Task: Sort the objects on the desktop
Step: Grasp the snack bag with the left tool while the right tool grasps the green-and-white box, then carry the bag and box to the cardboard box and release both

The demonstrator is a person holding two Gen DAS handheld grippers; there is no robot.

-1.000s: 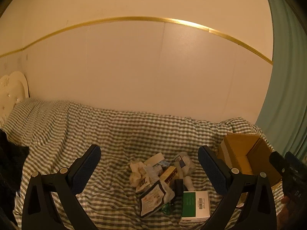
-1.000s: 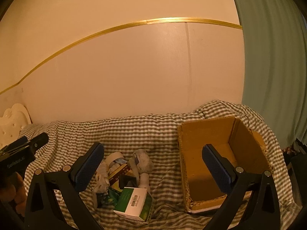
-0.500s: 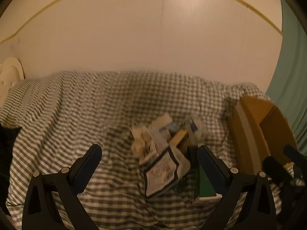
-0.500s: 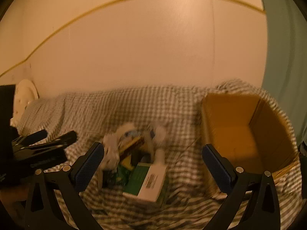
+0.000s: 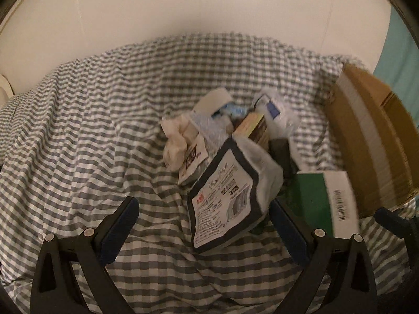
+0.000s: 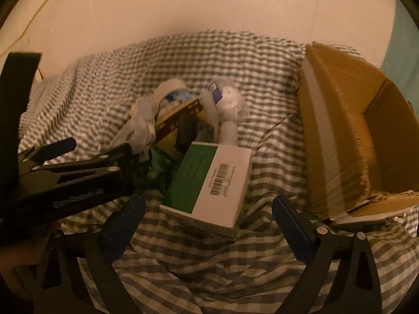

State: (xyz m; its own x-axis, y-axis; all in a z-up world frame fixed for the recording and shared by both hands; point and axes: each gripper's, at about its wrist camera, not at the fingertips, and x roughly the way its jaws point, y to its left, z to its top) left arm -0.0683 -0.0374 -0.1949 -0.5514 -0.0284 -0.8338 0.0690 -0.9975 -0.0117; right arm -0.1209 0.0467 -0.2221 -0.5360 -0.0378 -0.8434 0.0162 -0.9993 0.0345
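Observation:
A heap of small items lies on the grey-checked cloth (image 5: 91,130). It holds a black-edged white pouch (image 5: 225,196), a green and white carton (image 5: 322,201) (image 6: 209,183), crumpled tissue (image 5: 175,141), a brown and yellow box (image 5: 254,128) (image 6: 178,123) and a white wrapped item with a blue label (image 6: 230,102). My left gripper (image 5: 203,209) is open, its fingers either side of the pouch's near end, above it. My right gripper (image 6: 208,204) is open just short of the carton. The left gripper (image 6: 97,146) also shows at the left of the right wrist view.
An open cardboard box (image 6: 353,136) (image 5: 371,136) lies on its side right of the heap, opening towards me. A pale wall (image 5: 209,5) rises behind the cloth, and a teal curtain (image 5: 403,52) hangs at far right. Bare cloth spreads to the left.
Both grippers have tipped downward and moved closer to the heap, which now looks larger. The left gripper has come in beside the right one. Nothing has been picked up.

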